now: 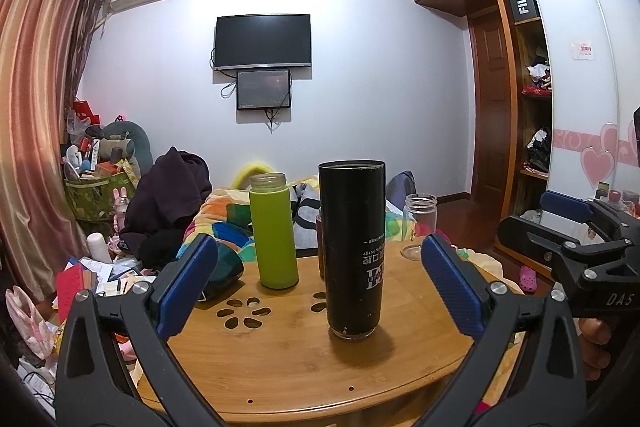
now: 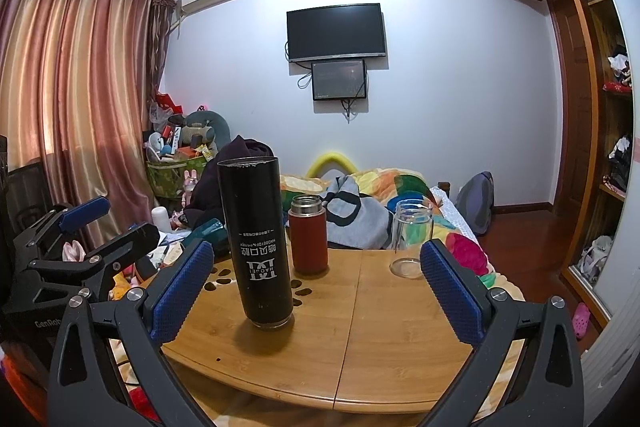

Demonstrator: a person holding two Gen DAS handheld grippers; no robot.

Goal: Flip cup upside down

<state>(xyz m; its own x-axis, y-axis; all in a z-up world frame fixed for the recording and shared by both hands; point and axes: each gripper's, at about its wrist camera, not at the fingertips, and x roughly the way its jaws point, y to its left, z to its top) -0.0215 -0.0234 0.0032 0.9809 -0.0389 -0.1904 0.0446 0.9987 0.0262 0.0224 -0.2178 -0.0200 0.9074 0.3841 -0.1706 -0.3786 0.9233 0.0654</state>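
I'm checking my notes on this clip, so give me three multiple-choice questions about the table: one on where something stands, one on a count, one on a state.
1. The green bottle stands where, seen from the left wrist?
A. left of the black cup
B. right of it
C. on top of it

2. How many containers stand on the wooden table?
A. two
B. four
C. six

3. The left tongs are:
A. shut on the cup
B. open, holding nothing
C. shut, holding nothing

Answers: 1 A, it is beside the cup's left. 2 B, black, green, red, clear glass. 3 B, pads wide apart.
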